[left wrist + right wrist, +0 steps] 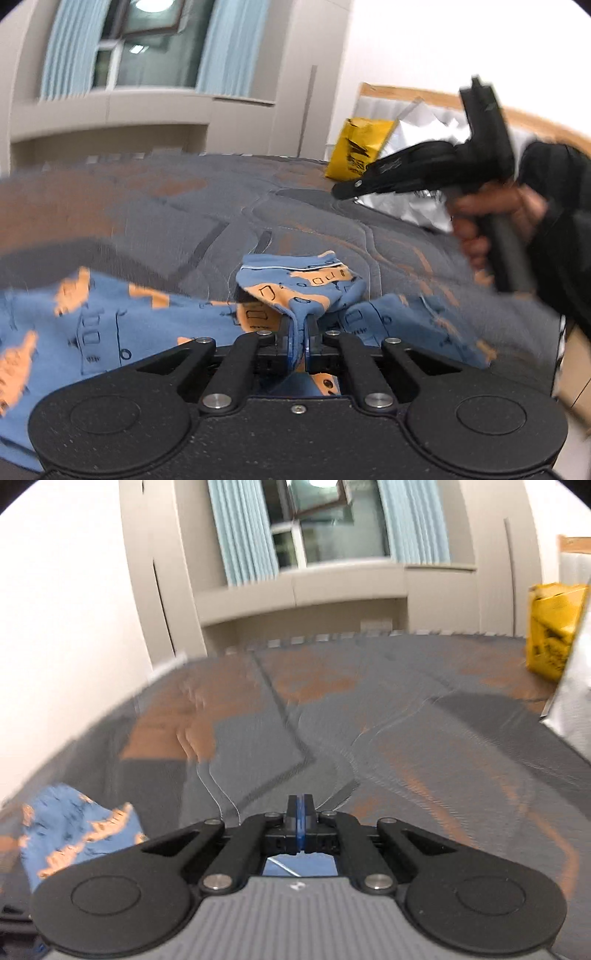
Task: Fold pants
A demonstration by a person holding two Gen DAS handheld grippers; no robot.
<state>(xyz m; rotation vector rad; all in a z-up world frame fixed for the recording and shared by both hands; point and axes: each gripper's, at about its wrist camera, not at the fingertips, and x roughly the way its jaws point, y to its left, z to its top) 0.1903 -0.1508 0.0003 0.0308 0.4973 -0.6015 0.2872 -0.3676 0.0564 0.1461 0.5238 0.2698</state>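
Left gripper [300, 325] jaws pinching blue-orange pants [110, 325] fold; rest of garment spreads left and right of jaws on bed [184, 221]. Right gripper [300, 805] jaws pressed together, thin blue strip between, maybe pad. Bare bedspread ahead; yellow bag [554, 627] far right.
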